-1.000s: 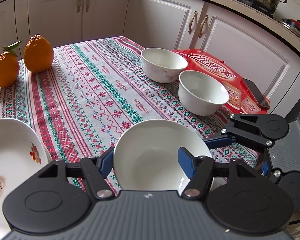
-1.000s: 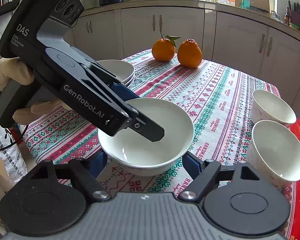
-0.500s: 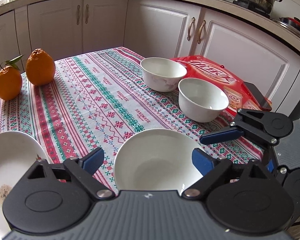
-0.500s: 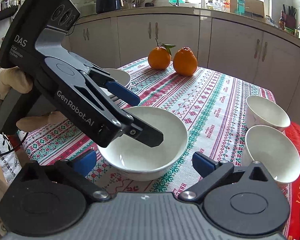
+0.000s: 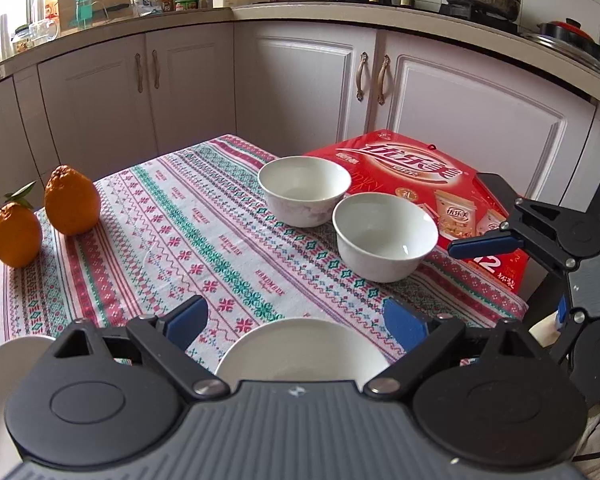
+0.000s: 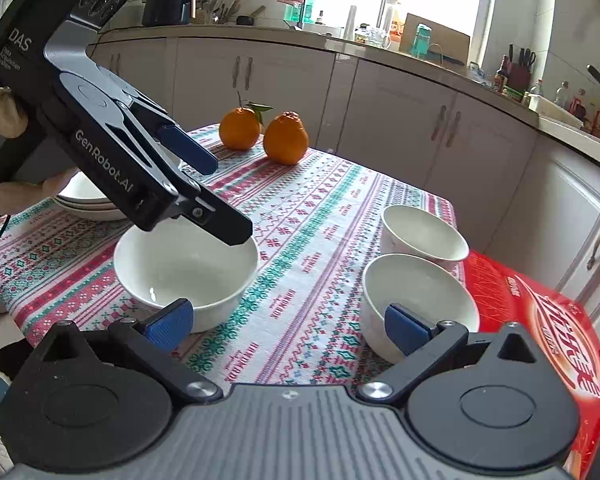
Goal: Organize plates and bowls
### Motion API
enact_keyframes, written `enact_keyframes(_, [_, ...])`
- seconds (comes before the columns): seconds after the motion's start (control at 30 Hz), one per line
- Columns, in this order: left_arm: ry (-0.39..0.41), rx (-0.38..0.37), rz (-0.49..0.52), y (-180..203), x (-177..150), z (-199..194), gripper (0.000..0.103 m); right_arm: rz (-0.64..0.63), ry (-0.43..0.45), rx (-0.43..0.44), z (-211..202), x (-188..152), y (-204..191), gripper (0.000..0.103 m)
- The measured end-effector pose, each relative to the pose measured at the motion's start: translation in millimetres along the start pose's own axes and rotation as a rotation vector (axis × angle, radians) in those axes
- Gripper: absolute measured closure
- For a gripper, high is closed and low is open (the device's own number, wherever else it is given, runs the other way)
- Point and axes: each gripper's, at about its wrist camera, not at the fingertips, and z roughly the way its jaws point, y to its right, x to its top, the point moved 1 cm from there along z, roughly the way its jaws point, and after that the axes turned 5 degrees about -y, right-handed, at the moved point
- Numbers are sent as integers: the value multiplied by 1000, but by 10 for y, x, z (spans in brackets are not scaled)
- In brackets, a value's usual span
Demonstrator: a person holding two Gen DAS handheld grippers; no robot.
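A white bowl [image 6: 188, 268] stands on the patterned tablecloth [image 6: 312, 216] near the front edge. It also shows low between my left gripper's fingers as the bowl [image 5: 300, 352]. My left gripper [image 6: 224, 200] hovers just above its rim, open and holding nothing, and appears in its own view as the left gripper [image 5: 296, 320]. My right gripper [image 6: 288, 326] is open and empty, drawn back from the bowl. Two more white bowls [image 6: 424, 236] [image 6: 416, 300] sit side by side at the right. A stack of plates [image 6: 84, 200] lies at the left, partly hidden by the left gripper.
Two oranges [image 6: 240, 128] [image 6: 286, 138] rest at the table's far side. A red box [image 6: 540, 320] lies at the right edge beside the bowls. A blue pad [image 5: 484, 244] of the right gripper reaches in from the right. Kitchen cabinets [image 5: 308, 88] surround the table.
Both grippers' jaws have spread wider. Both have drawn back and risen from the near bowl, which stays on the cloth. The left finger that was inside the bowl has come out.
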Motion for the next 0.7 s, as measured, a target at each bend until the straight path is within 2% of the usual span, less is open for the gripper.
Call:
enact_keyframes(0.33, [-8, -33, 126, 335, 355, 253, 8, 68, -11, -85, 17, -143, 420, 0])
enact_keyframes(0.53, [-44, -48, 146, 420, 508, 556, 9, 78, -48, -138, 184, -222, 599, 0])
enact_keyframes(0.7, [-80, -75, 147, 433, 596, 793, 9, 128, -78, -87, 311, -272, 768, 0])
